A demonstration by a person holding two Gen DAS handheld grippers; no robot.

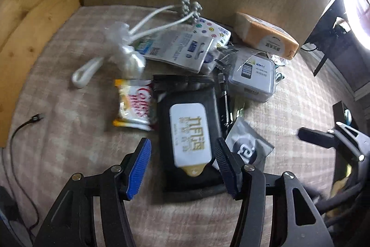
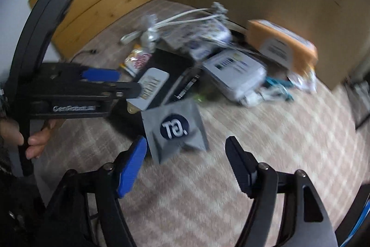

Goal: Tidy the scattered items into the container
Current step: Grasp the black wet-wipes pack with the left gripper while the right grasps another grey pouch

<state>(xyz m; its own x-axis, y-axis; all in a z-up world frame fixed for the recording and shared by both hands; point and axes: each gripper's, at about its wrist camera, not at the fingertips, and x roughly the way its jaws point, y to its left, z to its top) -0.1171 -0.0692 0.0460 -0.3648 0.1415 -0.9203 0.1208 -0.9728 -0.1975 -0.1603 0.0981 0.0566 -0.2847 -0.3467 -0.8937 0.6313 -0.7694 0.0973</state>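
Checked cloth (image 1: 69,131) on bed, wood panels (image 1: 34,27) behind. Clutter mid-cloth. Left gripper (image 1: 182,161) angled down, open astride wipes pack (image 1: 188,133). Right gripper (image 2: 187,159) open, empty, over grey sachet (image 2: 175,129).

Wipes pack (image 1: 188,131): glossy black plastic film, smooth white lid. Grey sachet (image 2: 177,131): matt, creased foil. Blanket (image 1: 69,142): soft checked cloth. Side boards (image 1: 34,22): knotty bare wood.
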